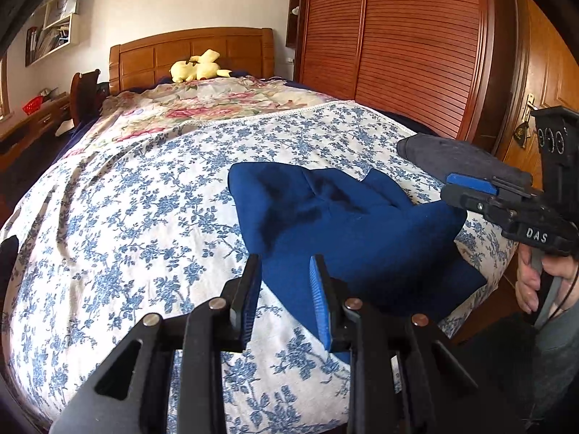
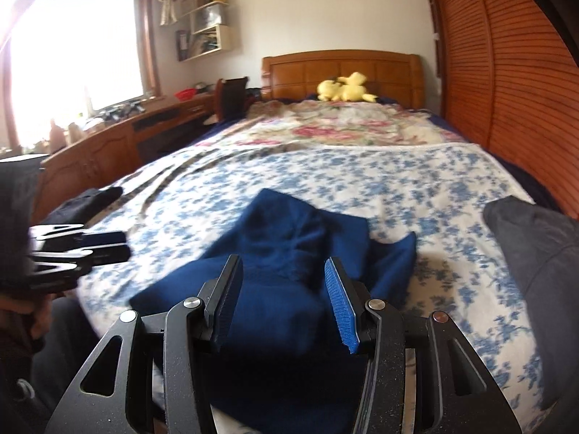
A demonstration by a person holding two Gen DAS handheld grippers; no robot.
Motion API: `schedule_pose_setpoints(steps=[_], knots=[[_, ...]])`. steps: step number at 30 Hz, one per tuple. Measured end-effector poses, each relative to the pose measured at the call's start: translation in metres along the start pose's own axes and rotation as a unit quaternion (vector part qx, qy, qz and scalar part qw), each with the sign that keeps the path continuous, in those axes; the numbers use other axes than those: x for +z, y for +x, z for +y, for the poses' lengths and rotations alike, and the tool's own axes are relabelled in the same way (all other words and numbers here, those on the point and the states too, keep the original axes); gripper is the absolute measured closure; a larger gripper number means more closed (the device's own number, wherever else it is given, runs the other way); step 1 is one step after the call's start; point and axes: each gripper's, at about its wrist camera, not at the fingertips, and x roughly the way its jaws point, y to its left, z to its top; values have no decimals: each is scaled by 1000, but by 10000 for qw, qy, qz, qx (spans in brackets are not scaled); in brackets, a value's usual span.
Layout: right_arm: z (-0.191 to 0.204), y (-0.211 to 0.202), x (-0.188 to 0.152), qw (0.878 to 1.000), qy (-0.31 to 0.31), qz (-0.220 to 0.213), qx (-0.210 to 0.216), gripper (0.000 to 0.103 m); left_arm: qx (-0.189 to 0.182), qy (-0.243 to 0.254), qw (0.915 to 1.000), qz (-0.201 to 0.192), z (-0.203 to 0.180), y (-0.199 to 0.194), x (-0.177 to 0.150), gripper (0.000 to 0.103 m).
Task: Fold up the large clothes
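A dark blue garment lies crumpled near the foot of the bed, on the blue-flowered sheet. It also shows in the right wrist view, hanging over the bed's edge. My left gripper is open, just above the garment's near left edge, holding nothing. My right gripper is open over the garment's near part, empty. The right gripper also shows in the left wrist view at the garment's right side. The left gripper shows at the left edge of the right wrist view.
A dark grey folded cloth lies at the bed's right edge, also in the right wrist view. A yellow plush toy sits by the headboard. A wooden slatted wardrobe stands right; a desk stands left.
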Motion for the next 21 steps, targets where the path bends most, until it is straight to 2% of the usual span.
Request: schedule_pose_setpoints(steps=[4, 11, 14, 16, 19, 20, 21], knots=[[9, 7, -11, 9996, -74, 259, 23, 55, -45, -8, 10000, -28, 4, -2, -9, 78], [7, 22, -22, 9975, -100, 613, -342, 54, -117, -88, 9999, 35, 18, -4, -26, 78], [0, 30, -25, 9954, -4, 788, -552, 43, -183, -191, 9996, 53, 25, -4, -32, 78], [-5, 36, -30, 9937, 42, 984, -541, 42, -209, -229, 9995, 40, 27, -5, -35, 78], [-12, 42, -41, 9916, 268, 1232, -295, 42, -264, -255, 9993, 27, 30, -6, -37, 78], [-14, 41, -42, 9919, 332, 1210, -222, 48, -269, -246, 9993, 27, 31, -5, -37, 78], [-13, 39, -44, 9926, 349, 1156, -98, 60, -267, -245, 9993, 28, 33, -5, -37, 78]])
